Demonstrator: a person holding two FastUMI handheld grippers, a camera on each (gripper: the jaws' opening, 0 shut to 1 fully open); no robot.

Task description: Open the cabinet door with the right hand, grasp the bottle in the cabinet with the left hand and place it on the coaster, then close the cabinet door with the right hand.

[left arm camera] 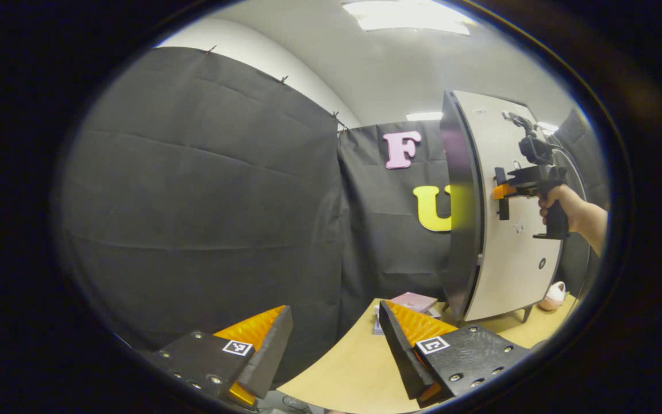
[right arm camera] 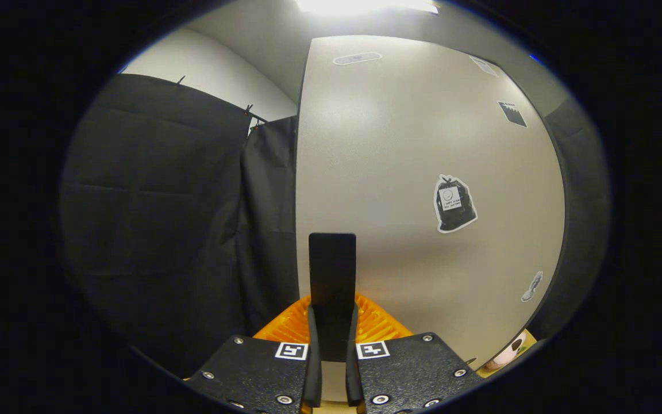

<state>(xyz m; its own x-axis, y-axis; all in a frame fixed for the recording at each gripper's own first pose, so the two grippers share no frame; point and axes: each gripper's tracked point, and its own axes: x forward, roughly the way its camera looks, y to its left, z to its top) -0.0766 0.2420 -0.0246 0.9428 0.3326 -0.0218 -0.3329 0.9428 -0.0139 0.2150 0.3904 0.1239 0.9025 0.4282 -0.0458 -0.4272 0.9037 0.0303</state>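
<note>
Right gripper view: right gripper (right arm camera: 332, 345) is clamping both fingers on the flat dark bar handle (right arm camera: 332, 276) of the matte pale cabinet door (right arm camera: 400, 149), upright between the jaws. Left gripper view: left gripper (left arm camera: 337, 351) is hanging wide open and empty over the smooth wooden table (left arm camera: 354, 368), well apart from the door (left arm camera: 509, 253); a hand (left arm camera: 558, 201) is holding the right gripper (left arm camera: 500, 192) at the handle.
</note>
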